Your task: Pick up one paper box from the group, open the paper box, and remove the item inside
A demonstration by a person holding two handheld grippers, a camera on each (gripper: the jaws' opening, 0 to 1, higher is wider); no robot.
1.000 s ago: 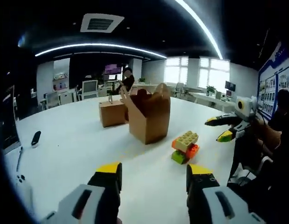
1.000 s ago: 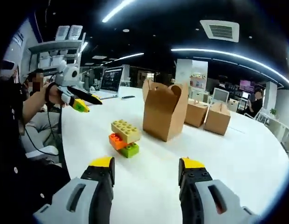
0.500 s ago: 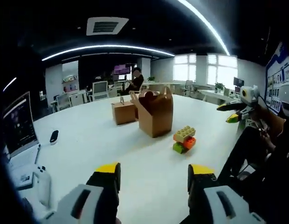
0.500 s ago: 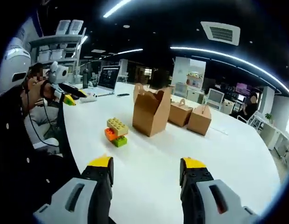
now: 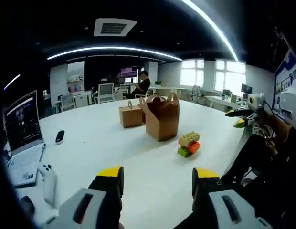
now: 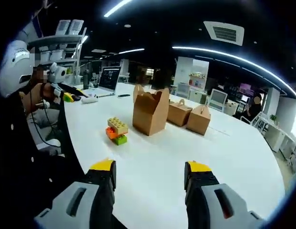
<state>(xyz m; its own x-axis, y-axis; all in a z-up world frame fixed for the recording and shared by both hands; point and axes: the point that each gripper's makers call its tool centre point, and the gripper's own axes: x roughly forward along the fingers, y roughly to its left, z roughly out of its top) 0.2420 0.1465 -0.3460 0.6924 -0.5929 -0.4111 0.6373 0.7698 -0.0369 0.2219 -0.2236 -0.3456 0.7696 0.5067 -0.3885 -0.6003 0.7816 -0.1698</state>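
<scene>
Brown open paper box hiding rear boxes, brick stack beside

Both grippers pulled back from the boxes

I drew the left gripper and right gripper away from the open box and the toy bricks, so both looked smaller and farther off on the table. As I backed off, a laptop and a white controller came into the left gripper view.
</scene>
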